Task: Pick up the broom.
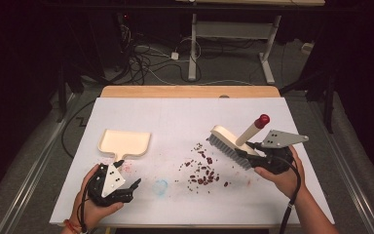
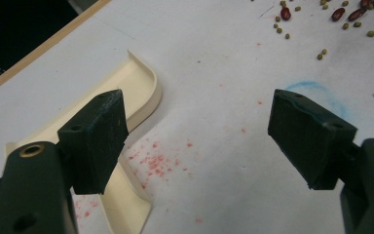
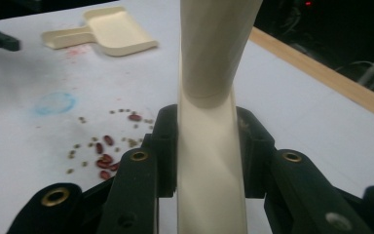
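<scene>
Bristles of cream brush (image 1: 229, 144), apparently plastic, clamped by right hand-held gripper (image 3: 207, 151); left (image 2: 197, 134) wide.

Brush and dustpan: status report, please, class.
Right gripper shut on brush. Left gripper open beside dustpan handle. Beans scattered mid-table, nothing blocking.

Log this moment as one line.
left claw: open, by dustpan handle | right claw: shut on brush | beans: scattered mid-table, unswept
</scene>
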